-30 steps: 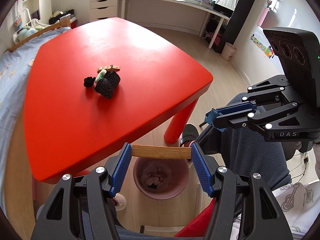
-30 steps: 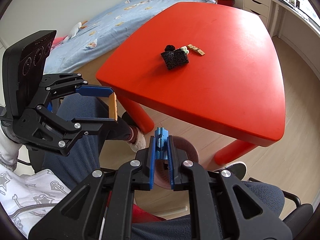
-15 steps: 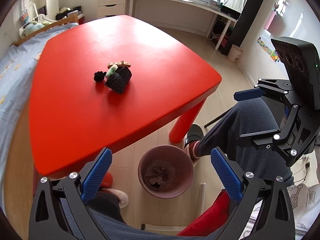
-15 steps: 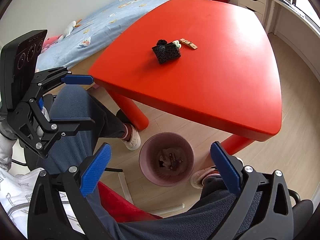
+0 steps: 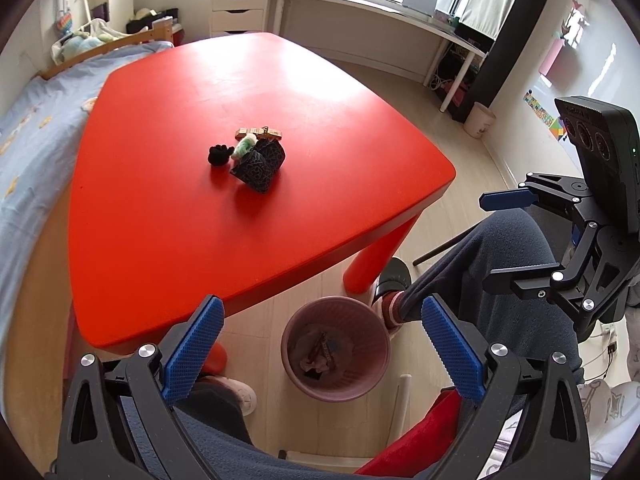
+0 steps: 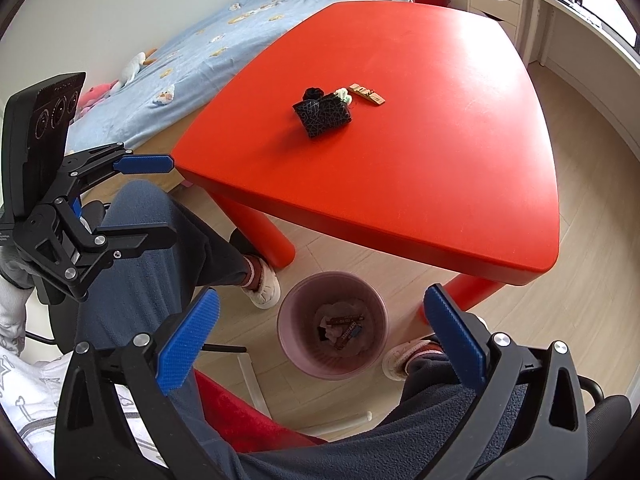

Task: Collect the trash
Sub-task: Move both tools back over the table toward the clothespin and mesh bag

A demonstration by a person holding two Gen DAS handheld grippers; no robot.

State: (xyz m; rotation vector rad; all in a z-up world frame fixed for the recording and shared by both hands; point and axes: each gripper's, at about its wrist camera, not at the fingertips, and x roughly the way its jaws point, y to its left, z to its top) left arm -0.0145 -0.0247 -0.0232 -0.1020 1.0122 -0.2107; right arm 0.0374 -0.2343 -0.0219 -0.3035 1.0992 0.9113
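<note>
A pink waste bin (image 5: 335, 347) stands on the floor by the red table (image 5: 168, 216), with wrappers inside; it also shows in the right wrist view (image 6: 333, 336). On the table lie a black patterned wrapper (image 5: 259, 166), a black lump (image 5: 219, 155), a green-white scrap (image 5: 245, 147) and a wooden clothespin (image 5: 259, 133). The same pile shows in the right wrist view (image 6: 325, 114). My left gripper (image 5: 320, 344) is open and empty above the bin. My right gripper (image 6: 320, 340) is open and empty above the bin too.
My legs and shoes (image 5: 390, 284) sit beside the bin. A red chair seat (image 6: 240, 412) is under me. A bed (image 6: 224, 40) lies left of the table, a desk and white drawers (image 5: 238, 8) behind it. A small bin (image 5: 480, 120) stands by the wall.
One second ago my left gripper held a wooden stick and my right was shut on a small blue item. Both have opened over the bin and are now empty.
</note>
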